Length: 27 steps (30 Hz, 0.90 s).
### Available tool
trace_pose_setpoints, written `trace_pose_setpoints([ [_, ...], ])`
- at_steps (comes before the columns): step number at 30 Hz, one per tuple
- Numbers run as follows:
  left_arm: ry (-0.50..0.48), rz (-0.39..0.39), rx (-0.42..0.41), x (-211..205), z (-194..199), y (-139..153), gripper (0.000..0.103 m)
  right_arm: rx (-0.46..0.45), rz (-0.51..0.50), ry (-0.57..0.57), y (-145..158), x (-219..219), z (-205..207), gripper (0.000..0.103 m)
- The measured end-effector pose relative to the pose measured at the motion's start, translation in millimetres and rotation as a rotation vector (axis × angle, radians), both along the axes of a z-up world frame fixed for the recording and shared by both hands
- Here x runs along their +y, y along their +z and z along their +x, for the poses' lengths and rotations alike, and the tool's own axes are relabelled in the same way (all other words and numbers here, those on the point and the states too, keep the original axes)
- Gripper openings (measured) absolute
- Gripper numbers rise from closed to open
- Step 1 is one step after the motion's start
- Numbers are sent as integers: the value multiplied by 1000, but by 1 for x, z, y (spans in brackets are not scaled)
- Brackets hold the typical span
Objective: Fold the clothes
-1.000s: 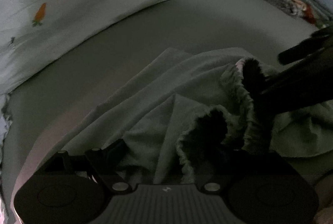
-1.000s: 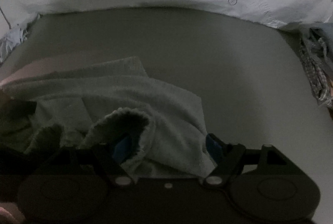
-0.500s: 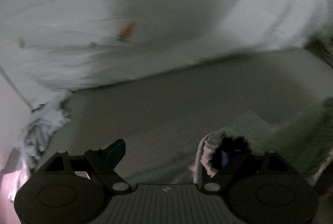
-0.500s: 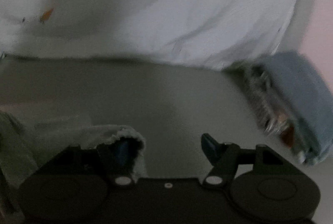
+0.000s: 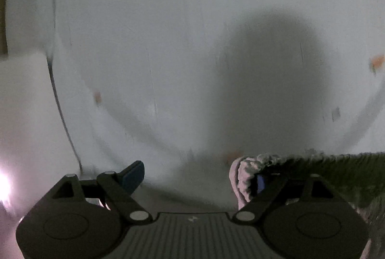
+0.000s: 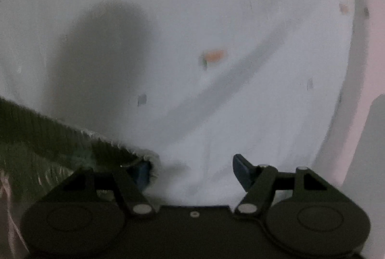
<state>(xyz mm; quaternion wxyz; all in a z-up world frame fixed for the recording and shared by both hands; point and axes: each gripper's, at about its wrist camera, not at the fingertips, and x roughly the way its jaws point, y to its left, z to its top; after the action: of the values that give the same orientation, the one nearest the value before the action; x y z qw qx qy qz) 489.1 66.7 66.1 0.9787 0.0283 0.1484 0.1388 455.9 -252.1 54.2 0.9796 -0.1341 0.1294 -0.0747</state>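
Observation:
A grey-green garment [image 5: 320, 170] hangs lifted in the air, stretched between my two grippers. In the left wrist view its hem is looped over my right fingertip [image 5: 259, 180]. My left gripper [image 5: 196, 177] stands wide open with the other finger bare. In the right wrist view the garment [image 6: 48, 138] drapes from the left, and its hem is hooked over my left fingertip [image 6: 143, 172]. My right gripper [image 6: 192, 172] also stands wide open. Neither gripper pinches the cloth. The rest of the garment is out of view below.
A white sheet with small orange carrot prints [image 6: 214, 55] fills the background in both views [image 5: 168, 66]. A dark shadow falls on it. A pale pinkish wall [image 6: 368, 66] shows at the right edge.
Both grippers have risen and tilted up from the grey surface, carrying the garment hooked on one finger each. The grey surface and the pile of clothes have dropped out of view.

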Motion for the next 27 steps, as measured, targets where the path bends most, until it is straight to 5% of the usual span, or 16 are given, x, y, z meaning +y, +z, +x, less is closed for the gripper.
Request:
trace_pose_setpoints([
  [5, 57, 65, -214, 42, 19, 98, 88, -153, -23, 64, 84, 32, 45, 70],
  [8, 94, 33, -326, 94, 10, 165, 89, -253, -31, 134, 139, 69, 65, 70],
  [11, 132, -24, -434, 146, -18, 232, 89, -350, -20, 217, 192, 110, 72, 70],
  [15, 207, 78, -655, 167, -87, 309, 98, -502, 27, 306, 260, 155, 76, 72],
  [21, 306, 330, -901, 142, -171, 374, 101, -697, 161, 391, 348, 185, 51, 73],
  [24, 297, 334, -944, 127, -196, 391, 102, -755, 211, 408, 371, 182, 40, 74],
  [27, 213, 254, -938, 113, -220, 391, 102, -777, 244, 427, 378, 162, 33, 76],
])
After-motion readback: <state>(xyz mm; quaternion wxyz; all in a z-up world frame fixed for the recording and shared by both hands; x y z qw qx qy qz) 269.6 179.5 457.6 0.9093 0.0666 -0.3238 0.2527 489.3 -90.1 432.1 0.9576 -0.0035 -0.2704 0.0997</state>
